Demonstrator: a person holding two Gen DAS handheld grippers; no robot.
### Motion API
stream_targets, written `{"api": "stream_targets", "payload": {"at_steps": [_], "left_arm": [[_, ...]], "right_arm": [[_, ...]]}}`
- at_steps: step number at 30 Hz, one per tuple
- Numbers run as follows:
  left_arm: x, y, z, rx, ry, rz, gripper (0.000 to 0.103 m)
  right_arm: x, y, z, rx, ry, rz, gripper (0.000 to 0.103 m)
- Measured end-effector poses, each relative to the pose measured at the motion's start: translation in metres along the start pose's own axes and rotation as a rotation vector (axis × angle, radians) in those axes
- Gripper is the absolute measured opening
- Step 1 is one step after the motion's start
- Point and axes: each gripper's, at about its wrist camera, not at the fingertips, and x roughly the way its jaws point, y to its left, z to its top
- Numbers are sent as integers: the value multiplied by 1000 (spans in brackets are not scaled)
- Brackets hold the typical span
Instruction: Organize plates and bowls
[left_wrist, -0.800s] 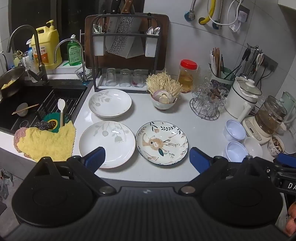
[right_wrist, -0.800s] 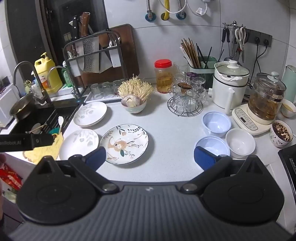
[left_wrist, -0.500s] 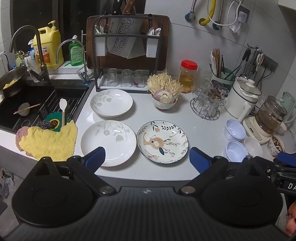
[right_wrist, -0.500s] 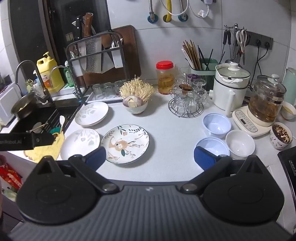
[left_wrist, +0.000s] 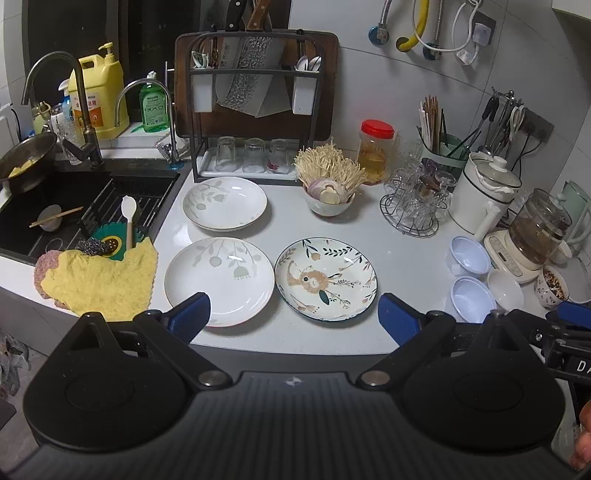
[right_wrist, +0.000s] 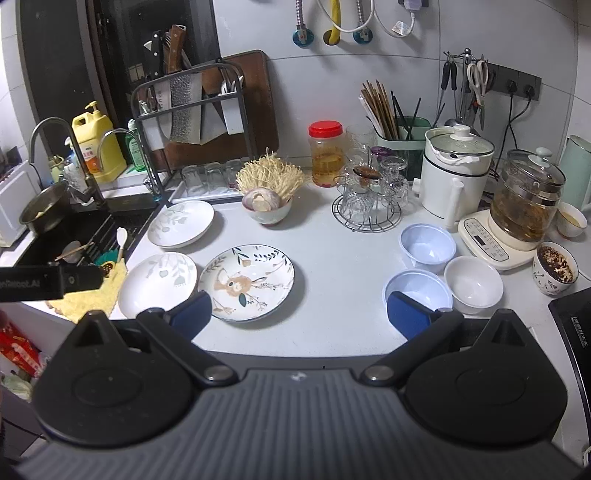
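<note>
white counter (left_wrist: 399, 236), plates (left_wrist: 325, 278) just ahead of left gripper (left_wrist: 293, 319) (jaws wide)

3 plates lie flat on the surface (left_wrist: 332, 229), all empty: white plate w/ grey leaves (left_wrist: 224, 202) at back, a similar one (left_wrist: 219, 281) in front, flower plate (left_wrist: 325, 278) just beside it. At right, apart from the plates, 3 upright bowls close together: 2 pale blue bowls (right_wrist: 427, 248) (right_wrist: 419, 290), 1 white bowl (right_wrist: 473, 280).

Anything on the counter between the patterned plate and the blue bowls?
No: between the patterned plate and the blue bowls there is only bare counter. Clearest in the right wrist view.
</note>
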Motion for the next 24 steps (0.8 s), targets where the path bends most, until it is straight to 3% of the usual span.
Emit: {"api": "stream_targets", "payload": {"at_steps": [24], "left_arm": [[2, 1, -7, -3, 27, -2, 99]], "right_arm": [[-8, 0, -6, 9, 13, 10, 103]]}}
